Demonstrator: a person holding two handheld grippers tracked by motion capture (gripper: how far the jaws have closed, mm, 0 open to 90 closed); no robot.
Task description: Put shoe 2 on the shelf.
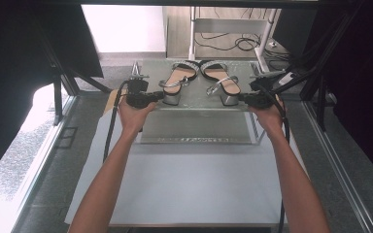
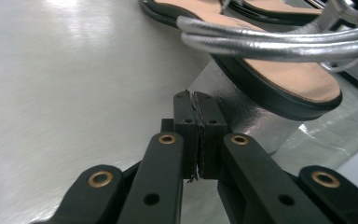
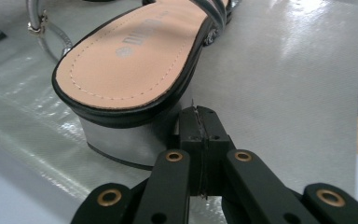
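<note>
With both pairs of jaws pressed together on nothing, the left gripper and right gripper sat just beside the silver block heels of the two black strappy sandals on the shiny silver mat, so pushing evenly seemed wise.

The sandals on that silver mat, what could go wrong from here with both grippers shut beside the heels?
1. The shut left gripper sits against the left sandal heel; a push could tip it on its block heel.
2. The right gripper, also shut, holds nothing; nudging the right sandal might slide it askew.
3. Either tip could drag and wrinkle the mat.
</note>
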